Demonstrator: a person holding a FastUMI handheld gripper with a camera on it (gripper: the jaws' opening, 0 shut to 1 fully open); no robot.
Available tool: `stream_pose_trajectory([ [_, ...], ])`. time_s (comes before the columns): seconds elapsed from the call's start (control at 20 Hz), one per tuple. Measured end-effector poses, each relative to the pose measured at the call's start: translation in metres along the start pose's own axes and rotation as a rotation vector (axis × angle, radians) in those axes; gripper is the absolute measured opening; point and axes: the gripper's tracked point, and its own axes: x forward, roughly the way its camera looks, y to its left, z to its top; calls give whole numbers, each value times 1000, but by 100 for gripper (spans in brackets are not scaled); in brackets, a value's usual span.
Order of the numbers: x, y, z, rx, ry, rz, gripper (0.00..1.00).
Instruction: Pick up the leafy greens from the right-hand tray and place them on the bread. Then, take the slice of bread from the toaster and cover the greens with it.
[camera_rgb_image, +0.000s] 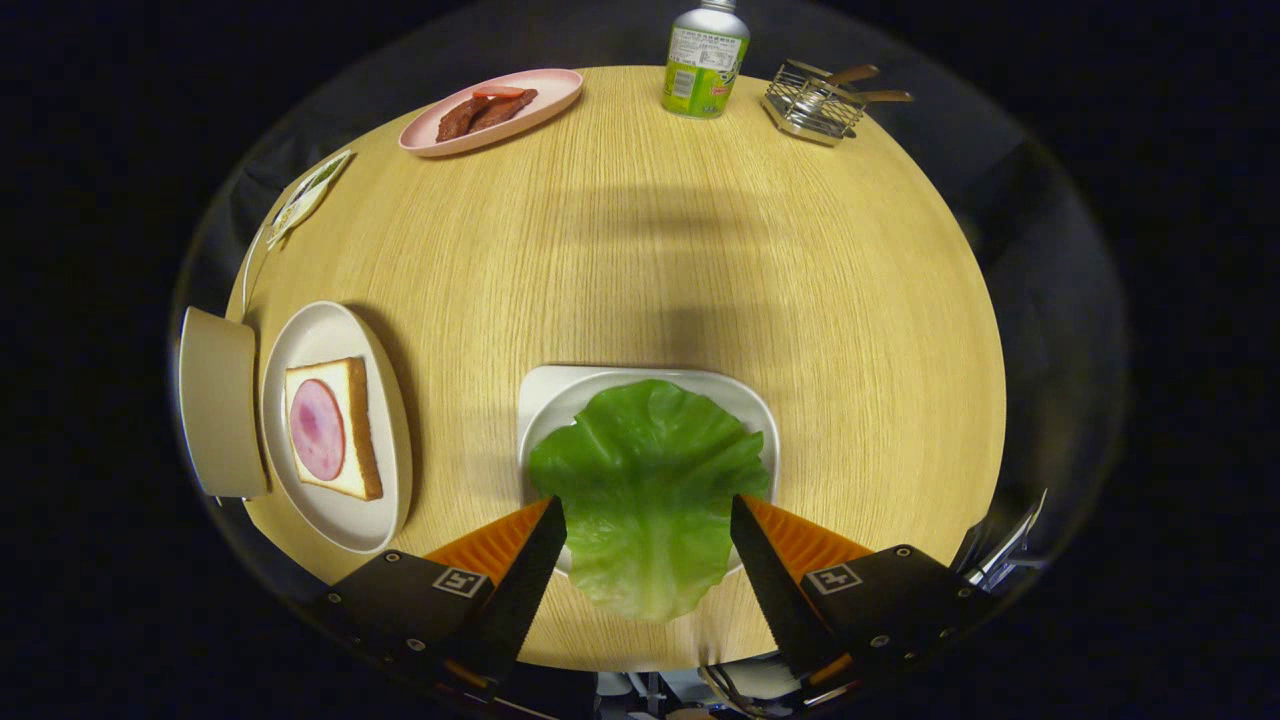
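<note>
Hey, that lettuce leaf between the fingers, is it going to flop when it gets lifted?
Probably floppy: the lettuce leaf looks thin and wavy, its near edge overhanging the white tray. Likely very light, so it may shift or tear if pinched hard. The gripper is open, fingers flanking it.

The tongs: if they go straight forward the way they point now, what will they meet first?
Most likely the lettuce leaf, which lies between the open tongs on the white tray. Beyond it the wooden table looks free up to the green bottle, though height is unclear.
</note>
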Motion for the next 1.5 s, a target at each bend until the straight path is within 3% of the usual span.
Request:
stream_pose_trajectory([
  [0.3, 11, 1, -2, 8, 12, 5, 100],
  [0.4, 12, 5, -2, 16, 16, 24, 95],
  [0.6, 12, 9, -3, 50, 35, 41, 66],
  [0.65, 11, 8, -4, 61, 42, 43, 50],
  [0.8, 12, 1, -4, 66, 36, 36, 18],
  [0.85, 12, 2, -4, 59, 29, 45, 2],
  [1.2, -25, -15, 9, 59, -40, 46, 0],
  [1.5, -73, 11, 19, -6, -99, 97, 0],
])
